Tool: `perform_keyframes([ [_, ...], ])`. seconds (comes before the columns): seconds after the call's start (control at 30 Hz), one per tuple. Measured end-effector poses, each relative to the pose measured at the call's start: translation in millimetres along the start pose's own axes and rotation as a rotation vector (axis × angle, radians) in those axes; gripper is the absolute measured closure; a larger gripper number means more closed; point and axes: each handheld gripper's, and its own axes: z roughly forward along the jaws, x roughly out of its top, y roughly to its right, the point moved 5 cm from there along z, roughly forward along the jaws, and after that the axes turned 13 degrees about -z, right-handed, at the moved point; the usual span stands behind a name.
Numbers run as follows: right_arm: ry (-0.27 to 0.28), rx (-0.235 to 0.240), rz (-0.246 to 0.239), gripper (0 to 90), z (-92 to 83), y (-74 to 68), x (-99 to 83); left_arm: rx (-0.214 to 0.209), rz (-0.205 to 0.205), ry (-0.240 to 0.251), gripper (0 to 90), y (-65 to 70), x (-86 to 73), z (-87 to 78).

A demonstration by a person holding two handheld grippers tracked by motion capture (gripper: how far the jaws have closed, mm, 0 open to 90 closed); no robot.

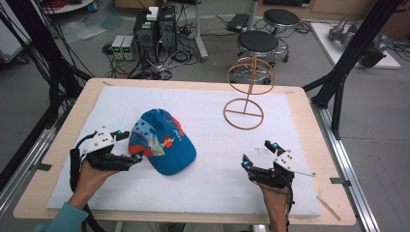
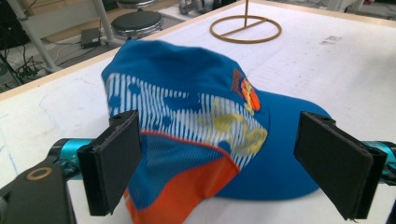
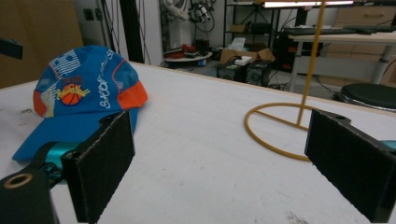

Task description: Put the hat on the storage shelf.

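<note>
Centre right of the high view: a thin orange-brown wire stand (image 1: pixel 248 92), upright on a flat ring base, with a wire hoop cage at the top. Underneath, a white sheet (image 1: pixel 203 159) spread over a pale wooden worktop (image 1: pixel 309 125), with bare wood left along every edge. Small black tape strips (image 1: pixel 42 167) at the left and right rims. On the grey floor beyond, top centre: two round black stools (image 1: pixel 257 42), one behind the other. Left of those, two dark computer towers (image 1: pixel 154 29), two small pale boxes (image 1: pixel 123 46) and a tangle of cables (image 1: pixel 159 65). Far right, a slanting black frame strut (image 1: pixel 355 48).
</note>
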Motion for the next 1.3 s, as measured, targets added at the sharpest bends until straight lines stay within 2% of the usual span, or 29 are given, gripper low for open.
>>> perform_keyframes([
  [0.17, -0.025, 0.054, -0.024, 7.3, 14.5, -11.4, 16.0, 0.003, -0.011, 0.028, 15.7, -8.7, -9.7, -10.7],
  [0.37, -0.055, 0.116, -0.054, 7.3, 34.3, -24.7, 32.5, -0.004, -0.024, 0.079, 15.7, -13.8, -24.9, -21.2],
  [0.5, -0.081, 0.169, -0.068, 7.3, 49.1, -36.3, 44.3, -0.013, -0.037, 0.093, 15.7, -17.0, -30.7, -24.9],
  [0.73, -0.098, 0.251, -0.059, 7.3, 74.4, -52.2, 61.6, -0.042, -0.087, 0.084, 15.6, -18.2, -40.6, -22.7],
  [0.8, -0.103, 0.27, -0.063, 7.3, 81.0, -56.4, 65.7, -0.042, -0.082, 0.071, 15.6, -18.3, -42.9, -21.1],
  [0.93, -0.105, 0.321, -0.056, 7.3, 93.5, -66.2, 71.1, -0.046, -0.096, 0.085, 15.5, -19.3, -44.3, -21.1],
  [1.0, -0.129, 0.345, -0.052, 7.3, 100.0, -71.1, 70.4, -0.049, -0.105, 0.08, 15.3, -20.2, -47.5, -20.1],
  [1.2, -0.156, 0.423, -0.075, 7.3, 114.3, -86.5, 69.7, -0.042, -0.109, 0.082, 15.3, -21.2, -53.6, -18.1],
  [1.3, -0.166, 0.443, -0.086, 7.4, 120.6, -92.0, 71.9, -0.041, -0.106, 0.085, 15.3, -21.0, -54.1, -17.8],
])
